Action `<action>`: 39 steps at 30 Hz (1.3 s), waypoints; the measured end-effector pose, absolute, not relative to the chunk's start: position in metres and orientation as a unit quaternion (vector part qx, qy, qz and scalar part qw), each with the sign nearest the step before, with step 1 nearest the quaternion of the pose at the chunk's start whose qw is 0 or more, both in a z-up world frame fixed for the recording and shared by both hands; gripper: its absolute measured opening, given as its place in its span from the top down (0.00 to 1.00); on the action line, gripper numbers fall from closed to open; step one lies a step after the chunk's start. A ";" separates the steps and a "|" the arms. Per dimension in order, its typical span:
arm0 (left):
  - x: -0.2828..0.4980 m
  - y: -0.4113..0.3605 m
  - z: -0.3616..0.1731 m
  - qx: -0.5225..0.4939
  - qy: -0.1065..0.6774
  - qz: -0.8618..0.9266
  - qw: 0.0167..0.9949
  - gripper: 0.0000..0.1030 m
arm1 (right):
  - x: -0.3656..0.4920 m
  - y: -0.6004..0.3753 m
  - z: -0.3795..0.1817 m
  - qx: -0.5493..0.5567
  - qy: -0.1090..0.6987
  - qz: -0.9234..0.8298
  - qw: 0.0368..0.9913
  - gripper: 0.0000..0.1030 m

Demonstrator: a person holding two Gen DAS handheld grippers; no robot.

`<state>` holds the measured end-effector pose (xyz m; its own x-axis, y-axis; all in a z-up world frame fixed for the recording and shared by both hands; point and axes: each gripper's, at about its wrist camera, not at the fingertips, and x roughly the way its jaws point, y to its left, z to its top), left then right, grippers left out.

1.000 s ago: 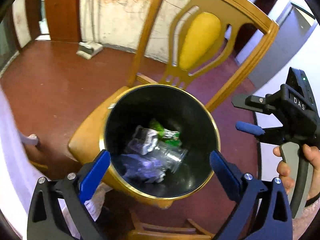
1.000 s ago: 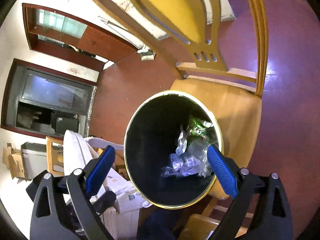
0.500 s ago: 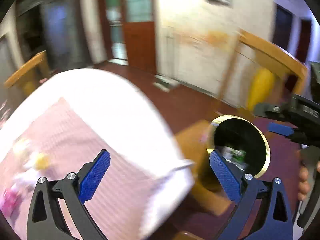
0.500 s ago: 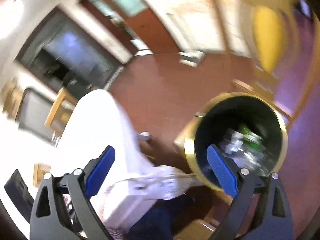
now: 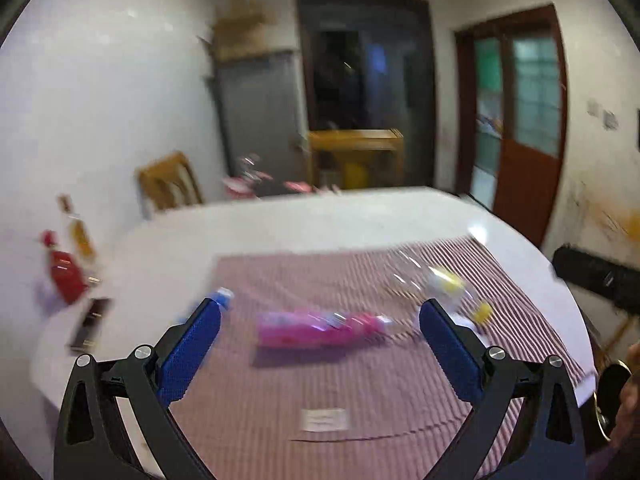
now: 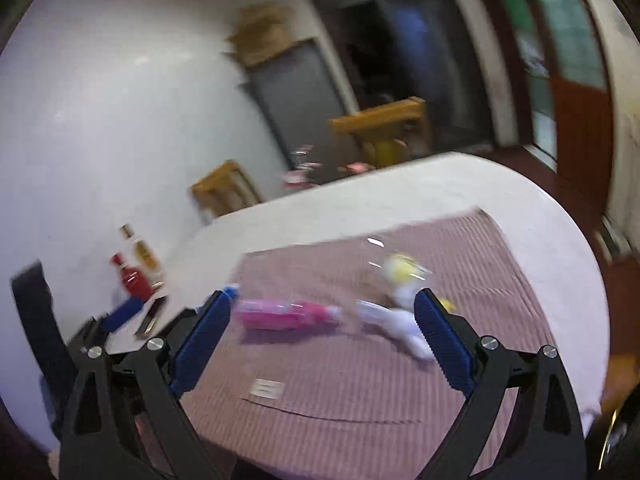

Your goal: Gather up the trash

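- Step in hand, as judged: reaching for the next piece of trash on the table; nothing picked yet.
- Left gripper spread wide, nothing between the blue pads, hovering over the striped cloth.
- Right gripper likewise spread wide and empty, aimed at the same patch of cloth.
- Both views motion-blurred; fine detail not readable.
- Pink bottle lying flat on the cloth, roughly centred between the left pads in view; also in the right view, nearer its left pad.
- Clear crumpled plastic with yellow bits lying on the cloth right of the pink bottle, close to it; whether touching, cannot tell. In the right view a white-purple scrap lies just in front of it.
- Small blue-capped item at the cloth's left edge, partly hidden by a pad.
- Red bottle and amber bottle stand on the bare white table, well apart from the trash; probably not targets.
- Small white label flat on the cloth near the camera.
- Next move calls for: slowing down, dropping one gripper over the pink bottle across its narrow width, closing on its middle.
- Risk, as judged: round bottle may roll off the pads.
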<state>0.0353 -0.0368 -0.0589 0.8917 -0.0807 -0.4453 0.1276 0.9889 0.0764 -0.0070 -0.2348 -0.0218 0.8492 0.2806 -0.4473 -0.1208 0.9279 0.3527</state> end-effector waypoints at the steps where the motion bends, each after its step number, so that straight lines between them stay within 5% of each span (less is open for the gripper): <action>1: 0.029 -0.029 -0.051 0.043 0.213 -0.043 0.975 0.06 | -0.010 -0.225 -0.017 0.147 0.245 0.109 0.952 0.09; 14: -0.018 0.012 -0.013 -0.002 0.157 -0.005 0.988 0.06 | -0.018 -0.185 -0.005 0.073 0.227 0.095 0.967 0.09; 39: 0.025 0.008 -0.038 0.019 0.211 -0.004 0.977 0.06 | 0.026 -0.183 -0.050 0.094 0.307 0.110 0.941 0.09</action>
